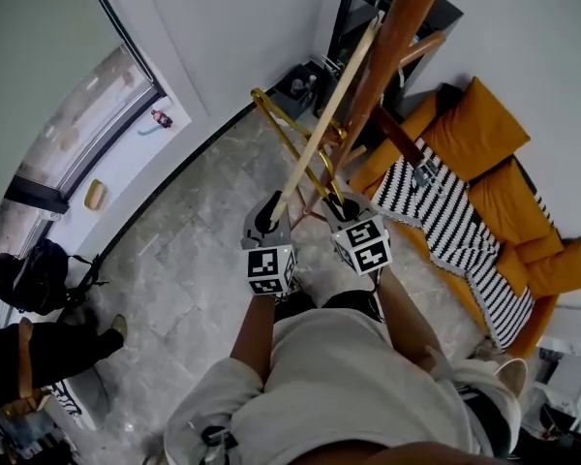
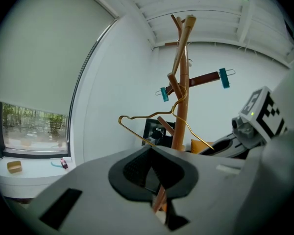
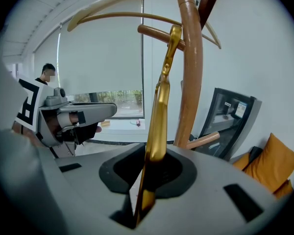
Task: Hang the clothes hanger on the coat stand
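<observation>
Two tight grips — left fingers (image 2: 132, 168) on a pale wooden rod (image 1: 320, 129), right fingers (image 3: 120, 168) on the glossy gold hanger (image 3: 159, 111).

Head view looks steeply down from above; both gripper views face the coat stand (image 2: 181, 112), right one nearer; all share it.

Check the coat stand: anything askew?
Yes. The gold hanger slants: hook at the coat stand, one end clamped in the right tool. The dark bar with teal clips also slopes. The left tool grips a pale wooden hanger by its end.
</observation>
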Action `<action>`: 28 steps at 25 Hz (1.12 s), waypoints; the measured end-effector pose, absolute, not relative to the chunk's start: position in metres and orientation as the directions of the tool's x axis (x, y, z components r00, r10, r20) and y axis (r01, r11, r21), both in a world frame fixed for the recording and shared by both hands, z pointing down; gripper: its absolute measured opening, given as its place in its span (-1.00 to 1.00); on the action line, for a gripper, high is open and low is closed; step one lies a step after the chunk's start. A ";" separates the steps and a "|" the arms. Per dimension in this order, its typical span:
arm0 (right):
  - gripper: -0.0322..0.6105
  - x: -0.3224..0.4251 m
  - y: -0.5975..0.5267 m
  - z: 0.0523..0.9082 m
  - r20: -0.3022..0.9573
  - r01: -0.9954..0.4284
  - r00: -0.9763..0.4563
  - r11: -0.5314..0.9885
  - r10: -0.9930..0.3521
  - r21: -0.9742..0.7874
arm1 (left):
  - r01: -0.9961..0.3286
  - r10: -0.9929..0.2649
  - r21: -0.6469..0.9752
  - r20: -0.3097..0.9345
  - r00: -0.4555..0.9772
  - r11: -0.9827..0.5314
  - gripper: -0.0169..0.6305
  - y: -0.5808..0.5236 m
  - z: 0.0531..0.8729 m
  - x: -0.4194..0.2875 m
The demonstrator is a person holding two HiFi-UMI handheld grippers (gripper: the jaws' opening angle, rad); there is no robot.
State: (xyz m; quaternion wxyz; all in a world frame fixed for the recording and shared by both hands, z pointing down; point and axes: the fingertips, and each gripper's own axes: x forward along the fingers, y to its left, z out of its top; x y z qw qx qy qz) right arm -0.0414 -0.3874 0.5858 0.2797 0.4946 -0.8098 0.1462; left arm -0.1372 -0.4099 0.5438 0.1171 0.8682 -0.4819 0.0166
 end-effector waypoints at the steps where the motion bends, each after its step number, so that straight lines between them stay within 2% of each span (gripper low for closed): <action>1: -0.74 -0.040 -0.387 0.587 0.601 -0.884 -0.353 0.466 -0.717 0.038 | -0.839 -0.830 0.187 0.144 0.538 -0.511 -0.92 -0.409 0.545 -0.135; 14: -0.74 -0.036 -0.384 0.598 0.604 -0.877 -0.366 0.479 -0.708 0.030 | -0.860 -0.848 0.171 0.162 0.505 -0.480 -0.92 -0.401 0.548 -0.140; 28: -0.74 -0.031 -0.377 0.602 0.595 -0.853 -0.407 0.522 -0.693 0.024 | -0.911 -0.895 0.133 0.178 0.409 -0.390 -0.92 -0.365 0.536 -0.143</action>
